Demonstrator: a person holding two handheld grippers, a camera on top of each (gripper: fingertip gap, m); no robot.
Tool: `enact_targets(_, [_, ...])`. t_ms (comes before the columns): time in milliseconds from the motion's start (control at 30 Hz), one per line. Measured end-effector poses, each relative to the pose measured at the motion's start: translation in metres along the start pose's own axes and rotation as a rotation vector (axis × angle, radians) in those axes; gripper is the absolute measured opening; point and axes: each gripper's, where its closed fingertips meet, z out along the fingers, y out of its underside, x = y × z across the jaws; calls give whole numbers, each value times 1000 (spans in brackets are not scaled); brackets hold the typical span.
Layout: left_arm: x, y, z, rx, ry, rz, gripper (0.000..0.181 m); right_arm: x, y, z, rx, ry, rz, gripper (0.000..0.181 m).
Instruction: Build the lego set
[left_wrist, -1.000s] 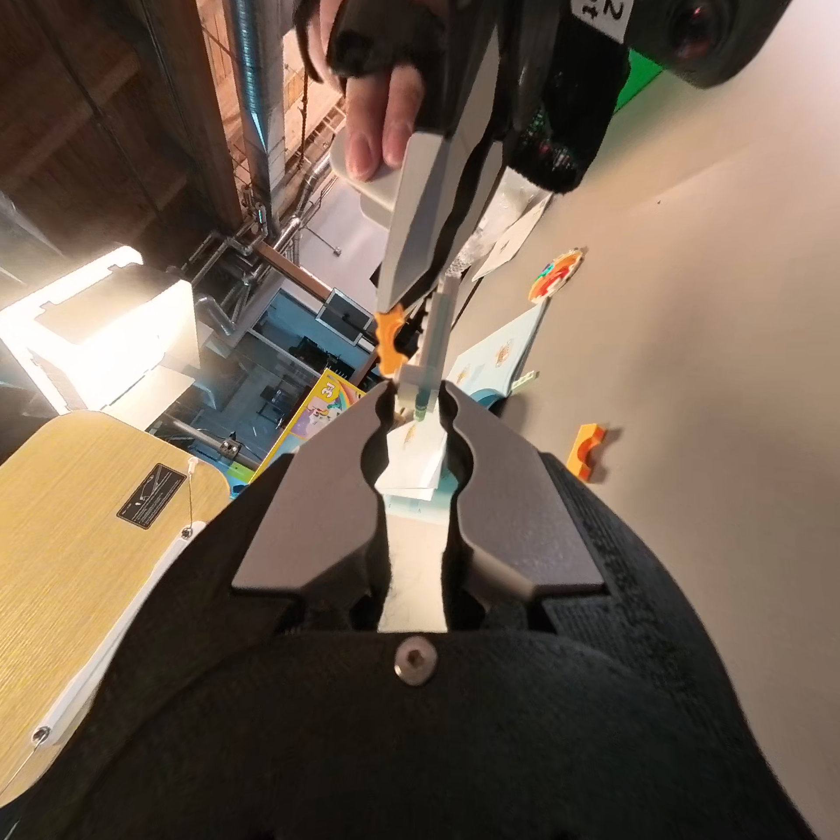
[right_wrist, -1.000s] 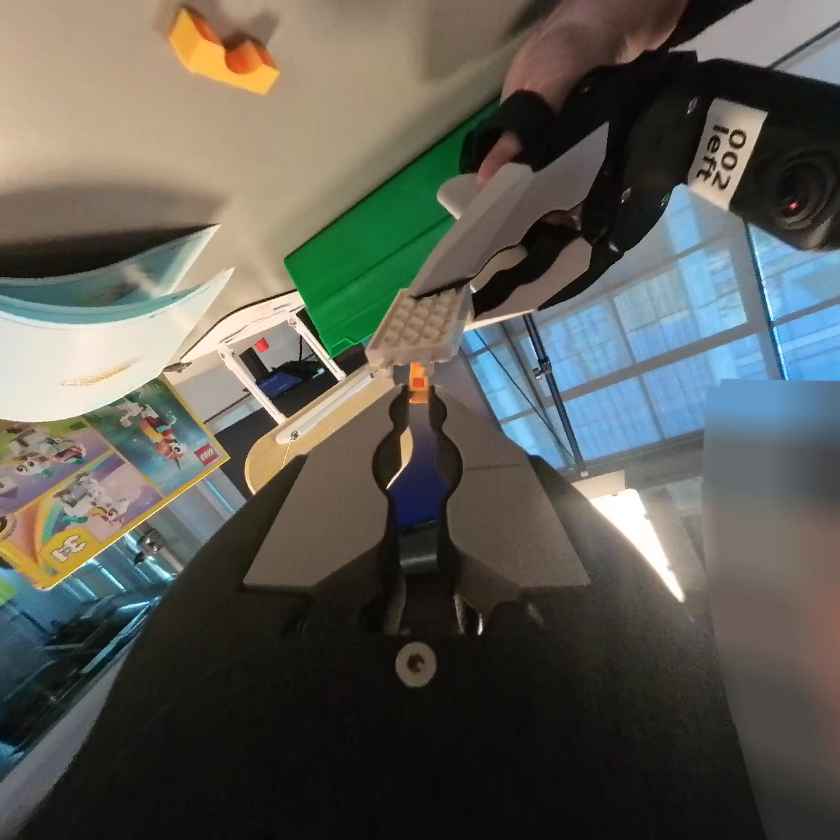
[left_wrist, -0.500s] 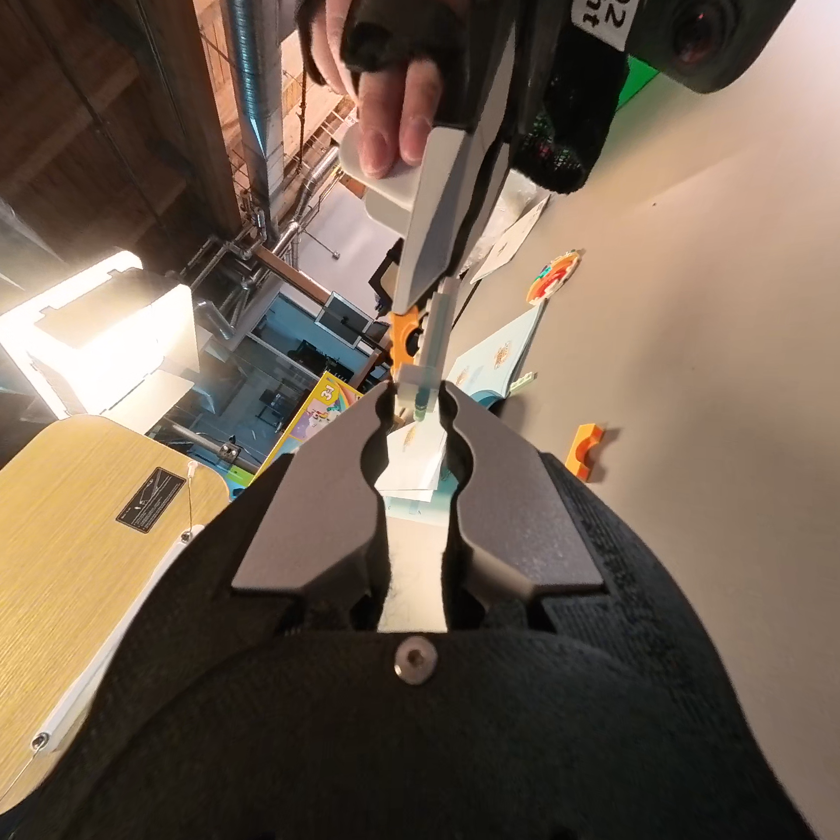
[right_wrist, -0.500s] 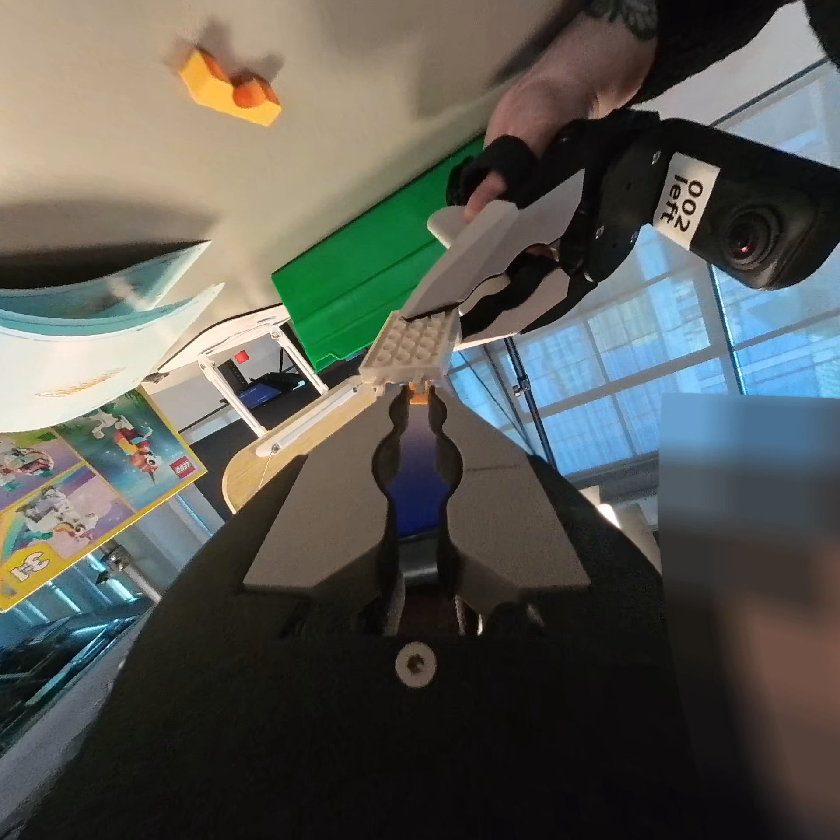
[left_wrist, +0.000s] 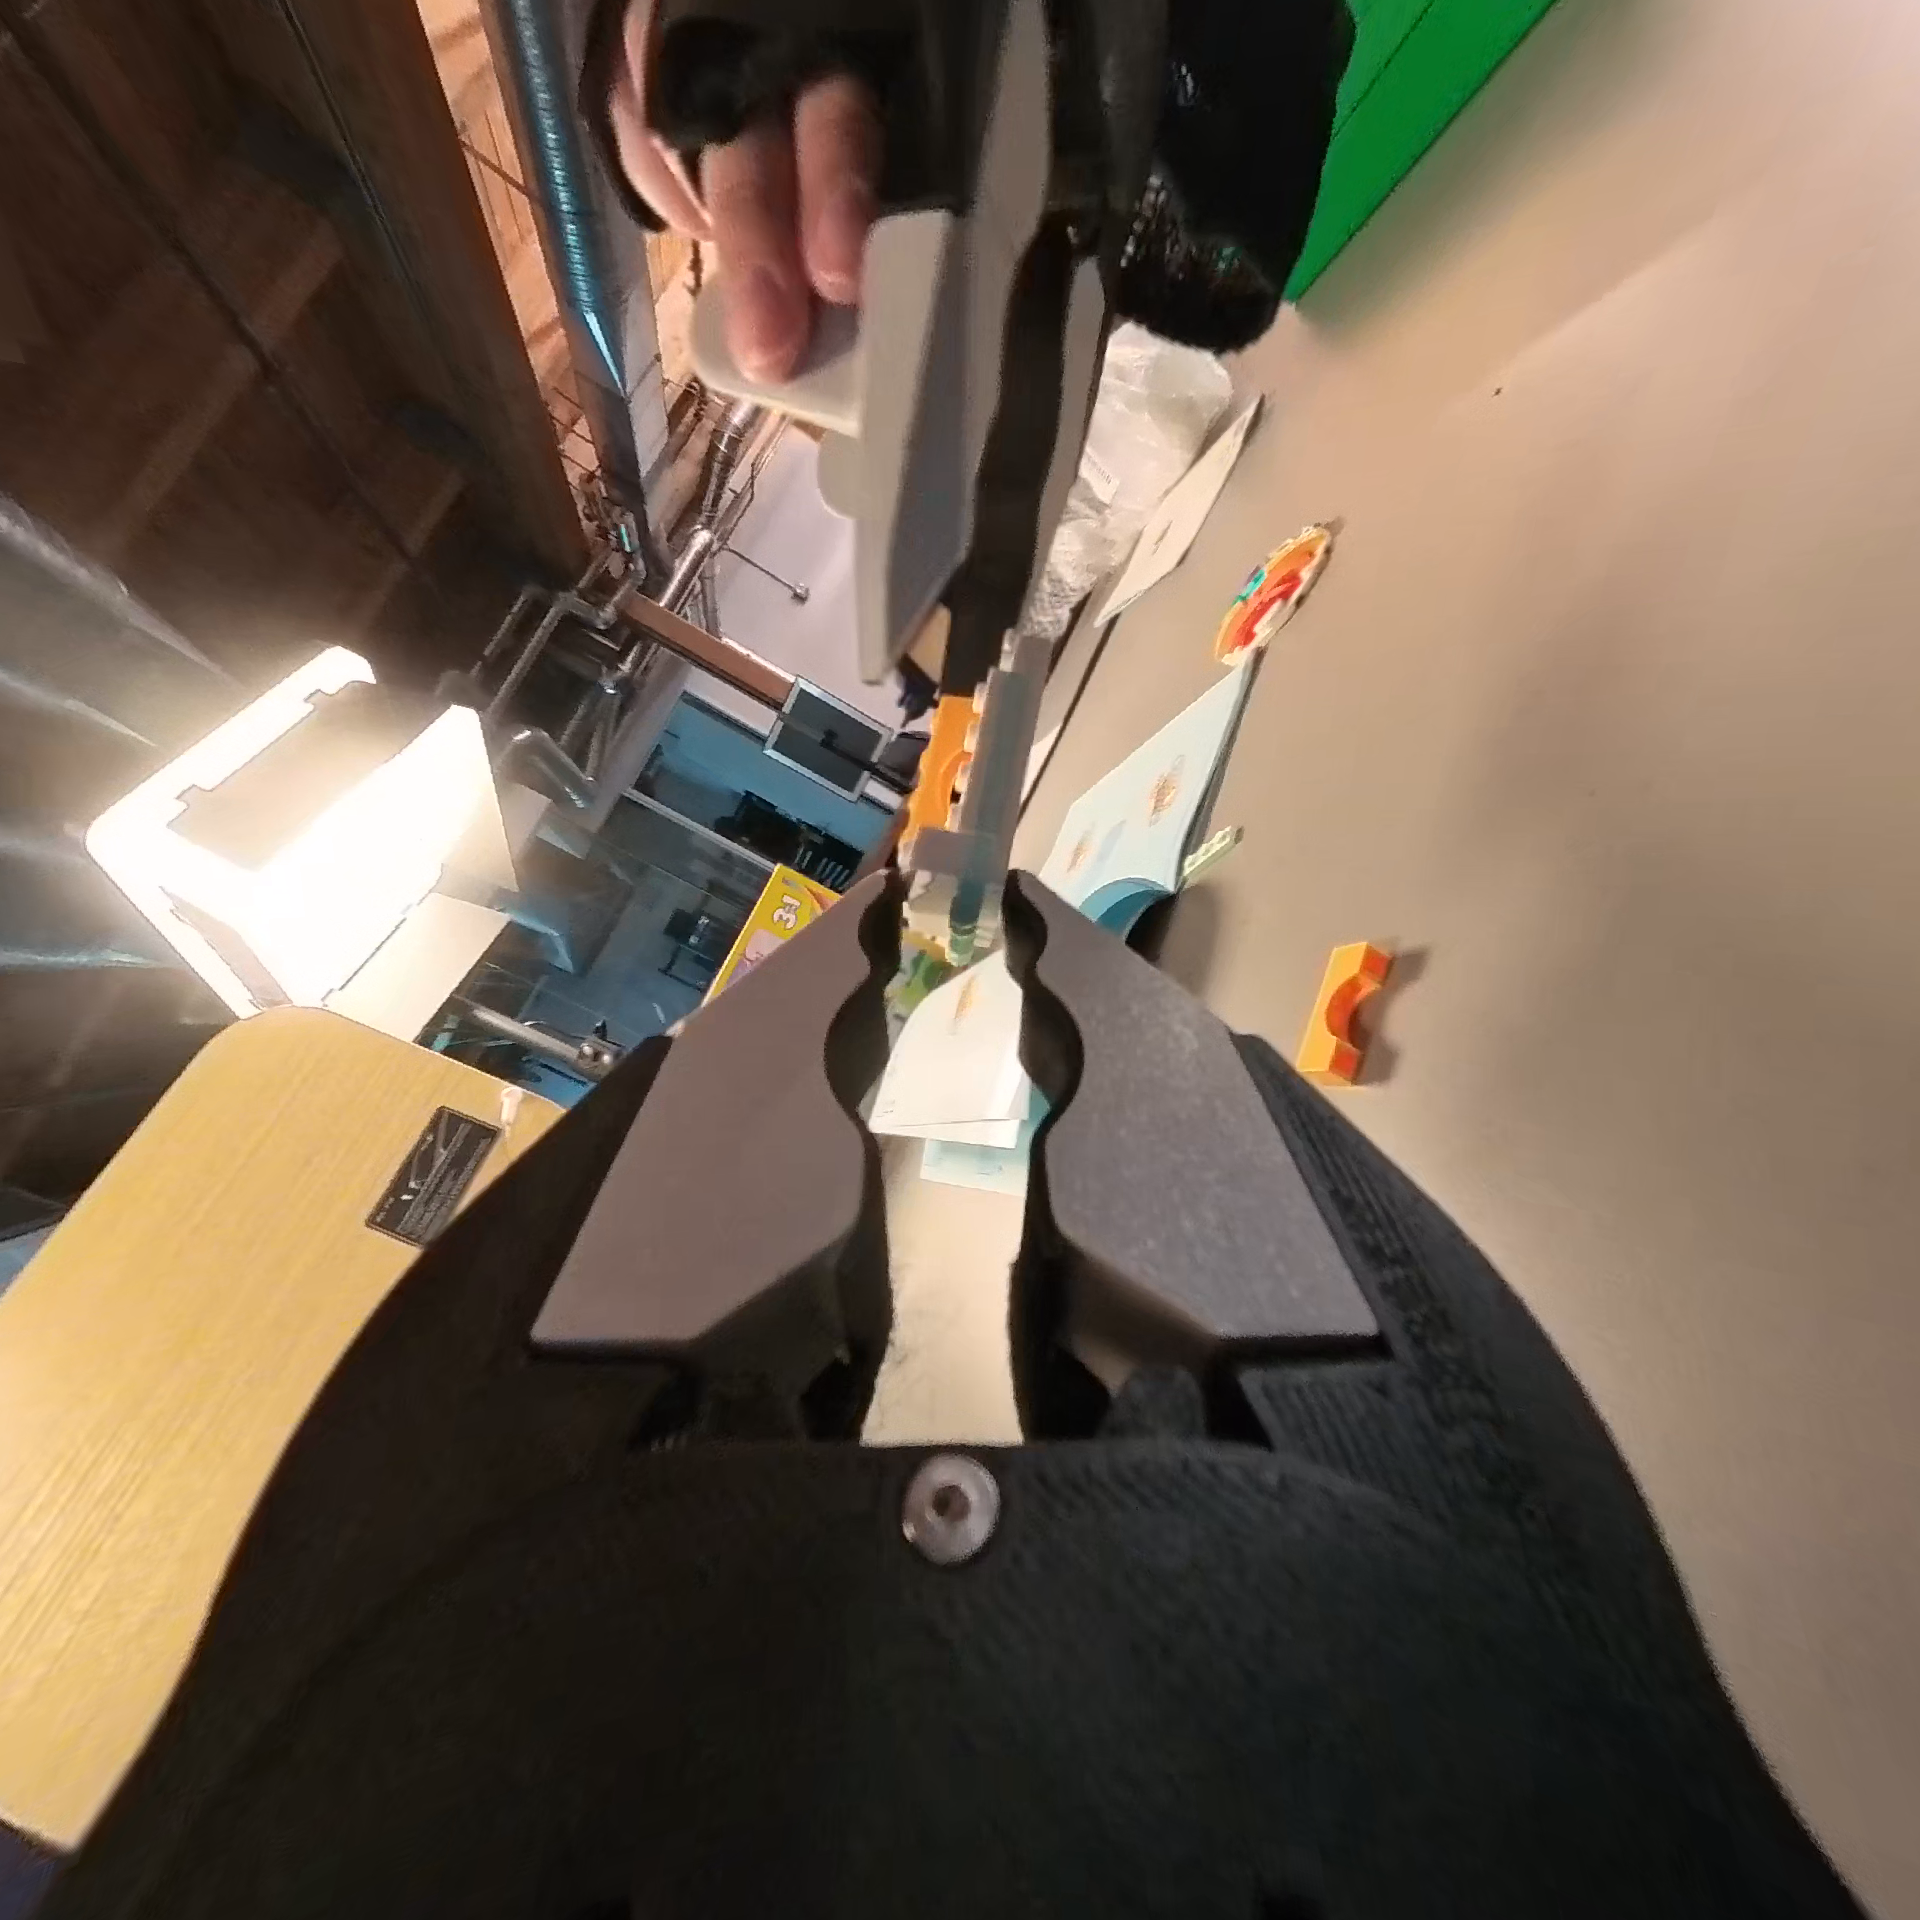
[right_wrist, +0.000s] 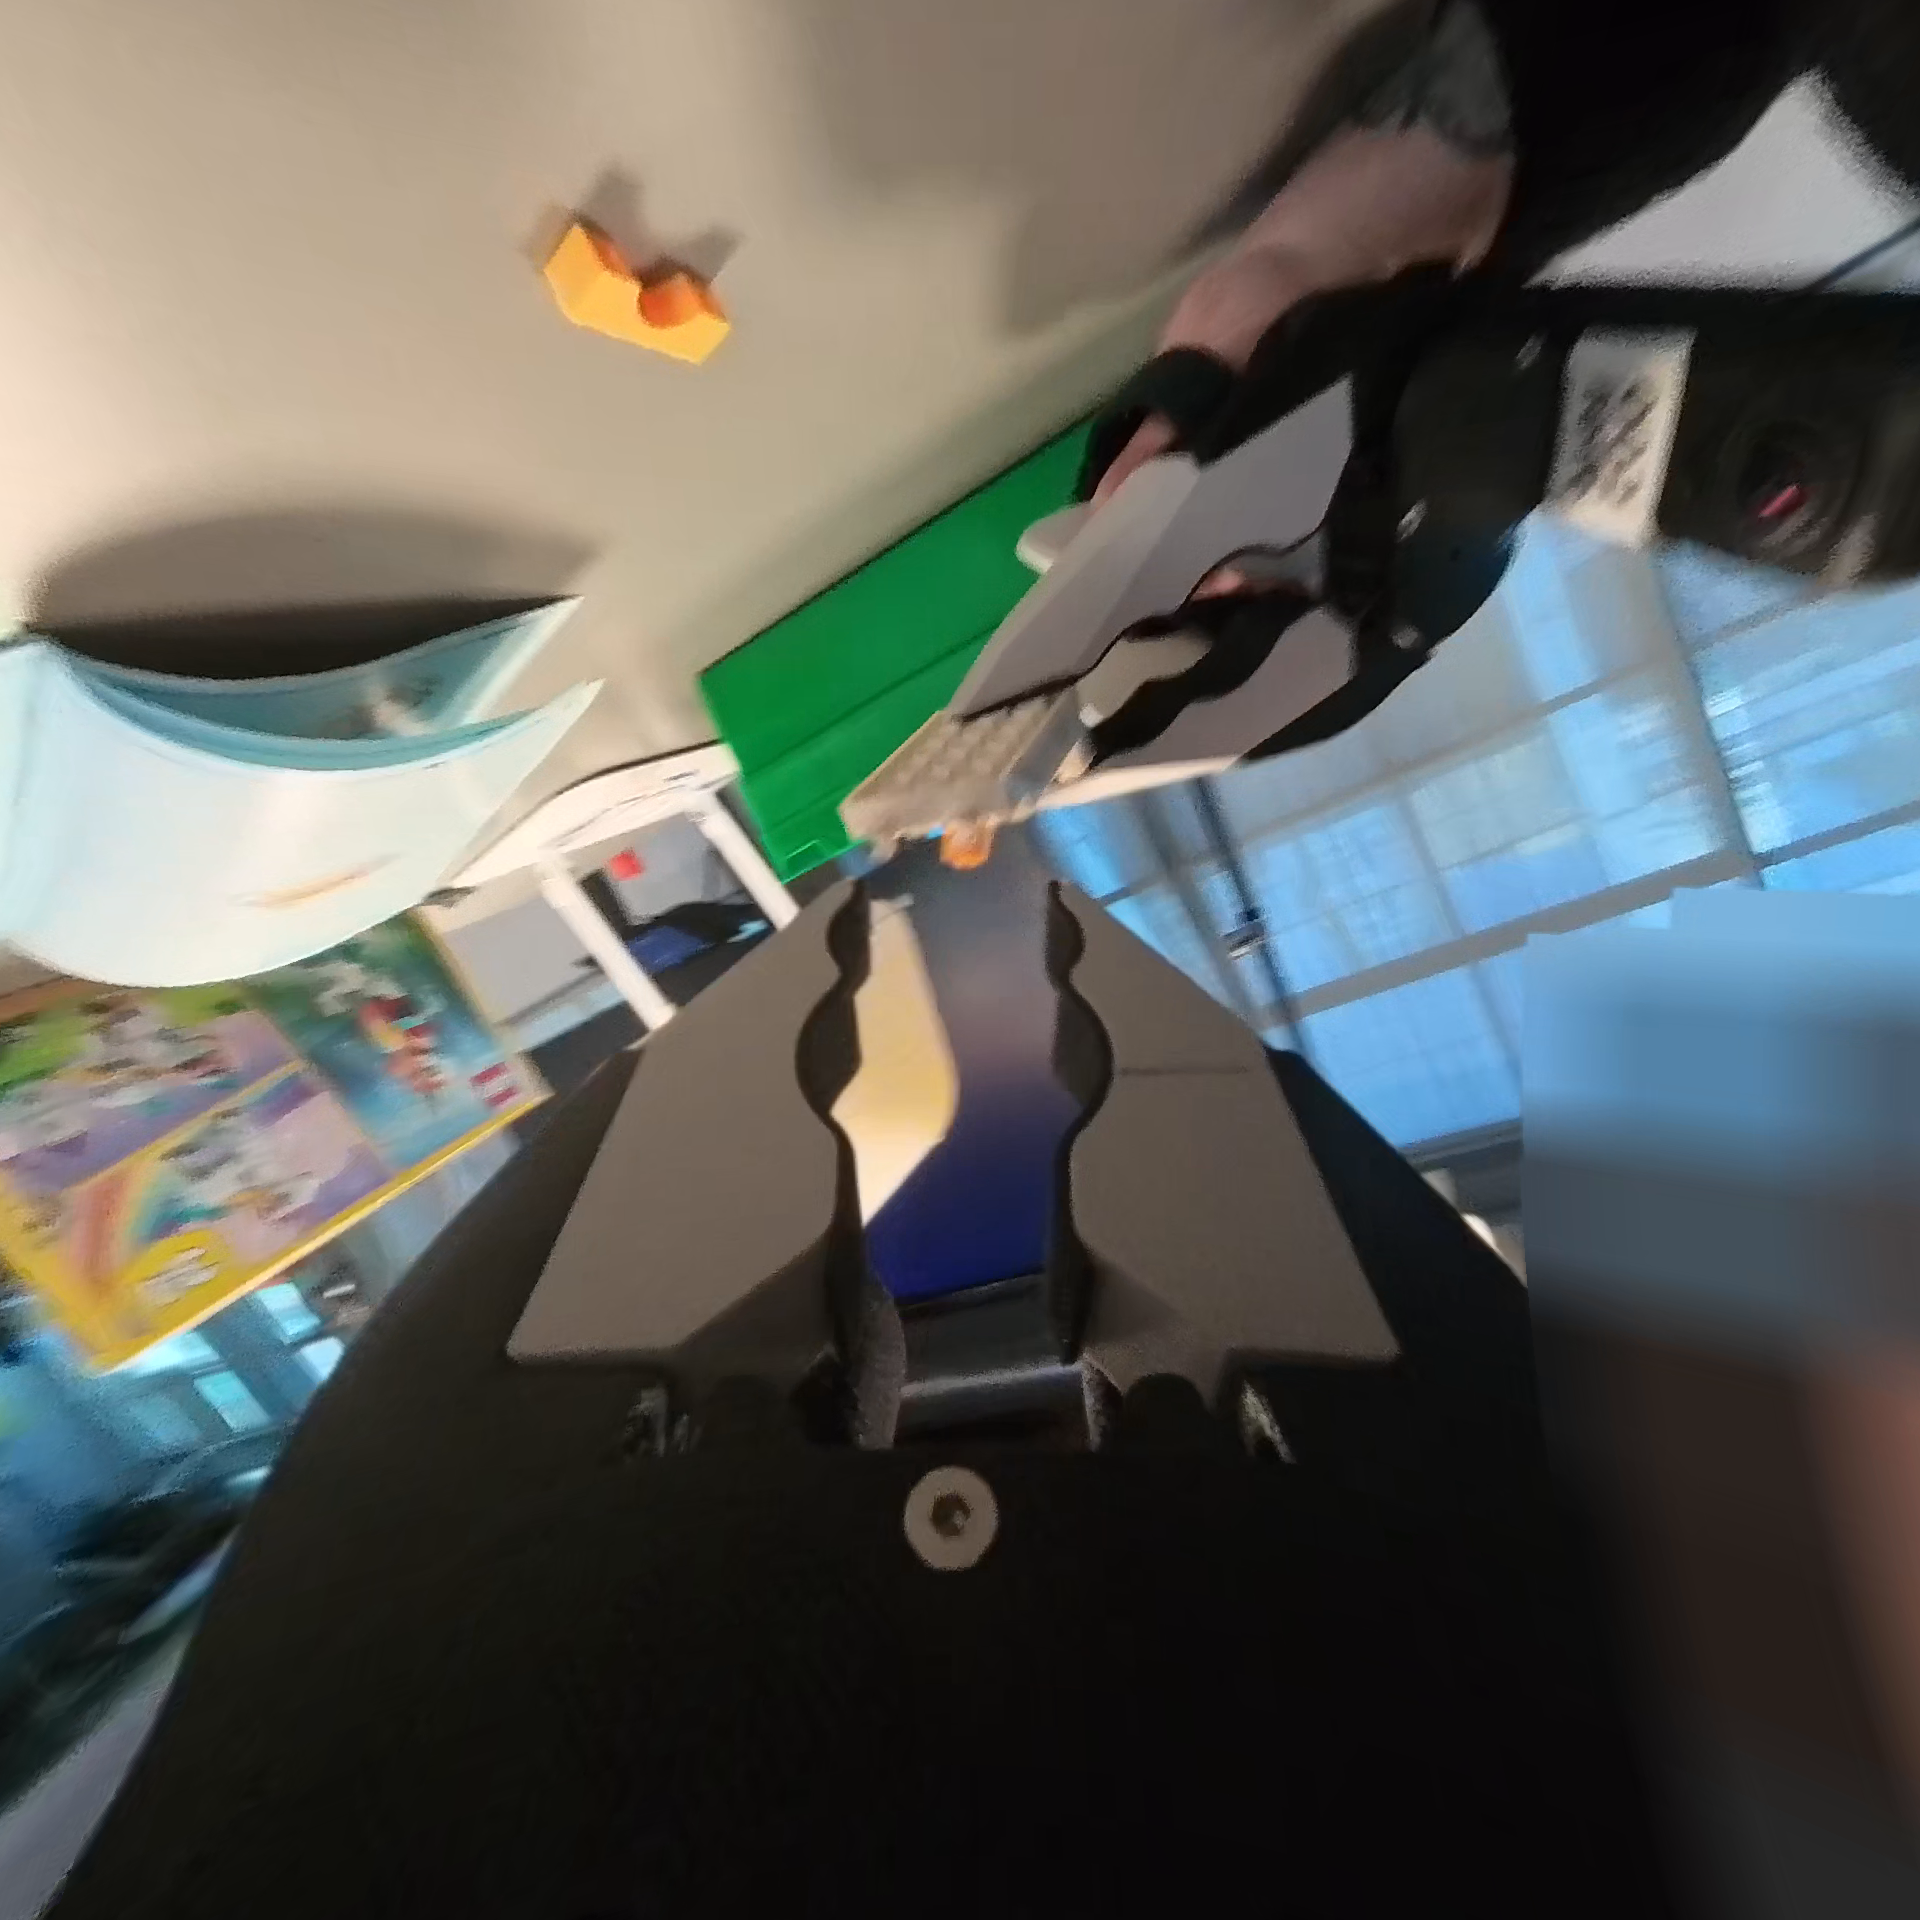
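My left gripper (left_wrist: 951, 896) is shut on the edge of a white studded plate (left_wrist: 1000, 758), held in the air above the table. A small orange piece (left_wrist: 938, 774) sits on the plate's side. In the right wrist view the plate (right_wrist: 961, 753) shows its studs, with the orange piece (right_wrist: 964, 844) at its lower edge and the left gripper (right_wrist: 1049, 743) clamped on it. My right gripper (right_wrist: 951, 899) is open and empty, its tips just short of the orange piece. It reaches down from the top of the left wrist view (left_wrist: 951, 649). The right wrist view is blurred.
An orange arch brick (left_wrist: 1345, 1013) lies loose on the beige table (left_wrist: 1610, 727); it also shows in the right wrist view (right_wrist: 634, 296). An open light-blue booklet (left_wrist: 1153, 800), a round colourful build (left_wrist: 1273, 592), a plastic bag (left_wrist: 1132, 436), a green board (right_wrist: 883, 707) and the set's box (right_wrist: 208, 1143) lie beyond. Only a small space, under 4 cm, lies between the two pairs of fingers. My left gripper's tips are some 8 cm from the orange arch brick (left_wrist: 1345, 1013). It turns up in the right wrist view (right_wrist: 640, 269) as well.
My right gripper has opened and let go of the orange piece, which stays on the plate. The plate and left gripper have shifted slightly; the right view has swung and blurred.
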Motion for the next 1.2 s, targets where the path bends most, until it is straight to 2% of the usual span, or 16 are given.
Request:
enact_targets(100, [0, 1, 1, -9, -6, 22, 18, -3, 16, -6, -60, -33, 165, 31])
enact_targets(167, [0, 1, 1, -15, -14, 36, 18, -7, 30, -11, -118, -74, 439, 24])
enact_targets(200, [-1, 1, 1, -18, -18, 43, 18, -11, 33, -13, -127, -110, 641, 21])
enact_targets(267, [0, 1, 1, -21, -19, 53, 18, -16, 30, -12, -106, -211, 1163, 14])
enact_targets(367, [0, 1, 2, -23, -20, 65, 18, 4, 15, -3, 83, -364, 1964, 12])
enact_targets(400, [1, 1, 2, -23, -19, 67, 18, 12, 17, 1, 127, -369, 2145, 12])
enact_targets(467, [1, 1, 2, -23, -18, 72, 18, 15, 16, 5, 177, -419, 2333, 13])
enact_targets(600, [0, 1, 2, -24, -23, 77, 18, 8, 0, 10, 204, -589, 2460, 17])
enact_targets(833, [0, 0, 1, -21, -23, 84, 18, 4, -10, 13, 265, -710, 2535, 13])
enact_targets(1000, [2, 0, 1, -25, -15, 90, 18, 0, -14, 14, 256, -757, 2475, 7])
enact_targets(1200, [3, -1, 1, -20, -7, 98, 18, -3, -15, 12, 253, -786, 2257, 7])
